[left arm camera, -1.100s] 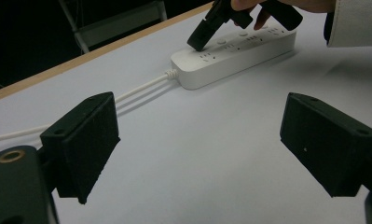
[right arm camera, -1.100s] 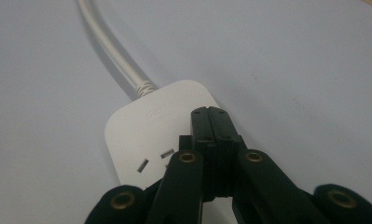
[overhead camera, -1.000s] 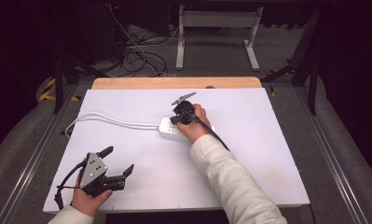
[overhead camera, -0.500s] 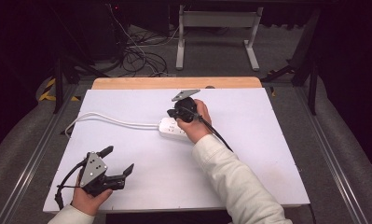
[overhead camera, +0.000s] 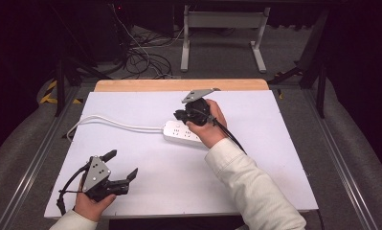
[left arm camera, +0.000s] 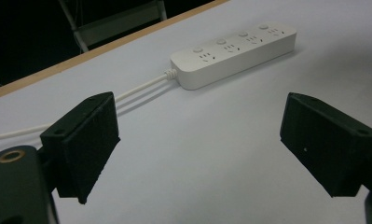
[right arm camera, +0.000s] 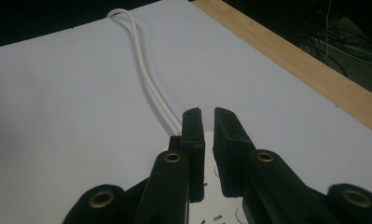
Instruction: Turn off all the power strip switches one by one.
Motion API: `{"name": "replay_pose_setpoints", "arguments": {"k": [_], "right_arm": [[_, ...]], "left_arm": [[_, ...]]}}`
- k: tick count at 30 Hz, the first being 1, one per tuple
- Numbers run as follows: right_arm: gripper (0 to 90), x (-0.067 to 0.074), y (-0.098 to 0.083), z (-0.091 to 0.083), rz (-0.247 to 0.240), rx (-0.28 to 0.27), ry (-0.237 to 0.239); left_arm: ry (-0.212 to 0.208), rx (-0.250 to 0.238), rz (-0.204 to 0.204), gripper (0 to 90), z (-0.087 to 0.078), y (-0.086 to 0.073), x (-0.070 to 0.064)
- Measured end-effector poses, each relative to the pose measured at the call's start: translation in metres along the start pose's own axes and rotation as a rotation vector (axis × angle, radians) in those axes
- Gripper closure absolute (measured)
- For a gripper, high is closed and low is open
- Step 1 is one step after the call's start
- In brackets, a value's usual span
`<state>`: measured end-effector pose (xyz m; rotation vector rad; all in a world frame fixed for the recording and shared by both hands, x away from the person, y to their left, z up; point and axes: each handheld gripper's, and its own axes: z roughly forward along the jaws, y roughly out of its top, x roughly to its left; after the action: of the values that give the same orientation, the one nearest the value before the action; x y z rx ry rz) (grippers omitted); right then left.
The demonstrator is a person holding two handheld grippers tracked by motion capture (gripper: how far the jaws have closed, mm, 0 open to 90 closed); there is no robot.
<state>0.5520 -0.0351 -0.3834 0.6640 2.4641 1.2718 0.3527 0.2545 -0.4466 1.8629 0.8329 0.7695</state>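
Power strip [overhead camera: 181, 132] lies unplugged-into near the middle of the white table [overhead camera: 275, 158], its cord [overhead camera: 112, 122] trailing off the left edge — no plug in sight, so any plugging work looks not yet begun. Left gripper [overhead camera: 121, 167] rests near the front-left corner, jaws wide apart; right gripper [right arm camera: 209, 123] hovers over the strip, jaws nearly together on nothing. Beyond the wooden far edge — tangled floor cables [overhead camera: 145, 57], dark room.

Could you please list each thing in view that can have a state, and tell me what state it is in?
Left gripper: open, jaws wide apart, holding nothing, low over the table.
Right gripper: nearly shut, narrow gap, nothing between the jaws, above the power strip.
Power strip: flat on the table, sockets empty.
White cord: slack, curving to the table's left edge.
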Motion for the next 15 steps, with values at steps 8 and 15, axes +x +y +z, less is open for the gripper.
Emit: {"name": "replay_pose_setpoints", "arguments": {"k": [8, 15], "right_arm": [[69.9, 0.0, 0.001, -0.012, 0.01, 0.0, 0.008], [41.4, -0.002, -0.003, -0.031, 0.003, -0.078, 0.046]], "left_arm": [[-0.002, -0.002, 0.0, 12.1, 0.001, 0.0, 0.001], [-0.009, -0.005, -0.015, 12.1, 0.0, 0.001, 0.002]]}}
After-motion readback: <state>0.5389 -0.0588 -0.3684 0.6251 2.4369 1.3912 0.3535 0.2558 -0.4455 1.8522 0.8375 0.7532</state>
